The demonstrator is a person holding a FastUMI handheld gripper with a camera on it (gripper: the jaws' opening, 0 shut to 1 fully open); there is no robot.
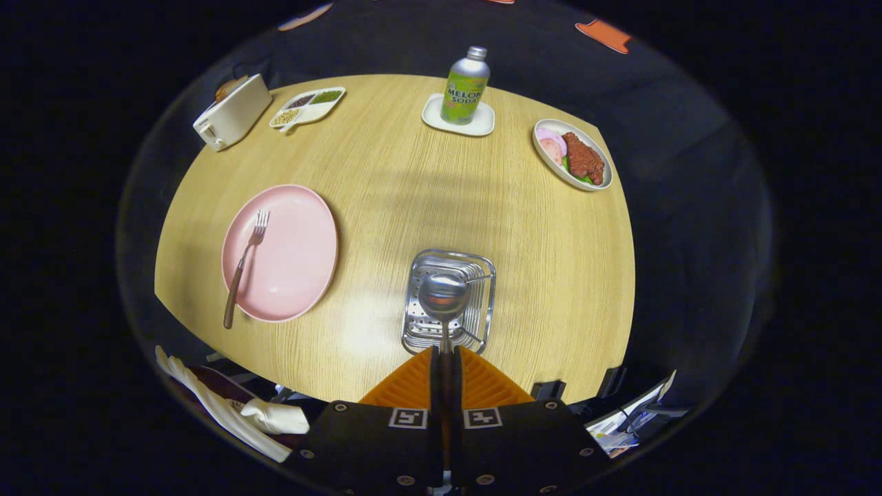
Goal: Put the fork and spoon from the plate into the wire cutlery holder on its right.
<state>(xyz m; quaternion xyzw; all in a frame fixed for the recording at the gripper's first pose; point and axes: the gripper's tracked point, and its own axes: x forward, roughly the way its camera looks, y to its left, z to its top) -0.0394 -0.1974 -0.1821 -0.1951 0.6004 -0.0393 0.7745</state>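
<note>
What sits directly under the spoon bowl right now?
The wire cutlery holder, its perforated floor showing. The metal spoon clamped in the gripper jaws covers the holder's middle, so anything there is hidden.

— What colours lay around the plate (293, 258)?
— The plate was pink; its fork (244, 265) silver, brown-handled. Right of it, a shiny silver wire holder (479, 275) on the pale wood-grained counter (393, 172).
— Beyond?
— A green bottle (466, 88) on a white coaster (434, 114).
</note>
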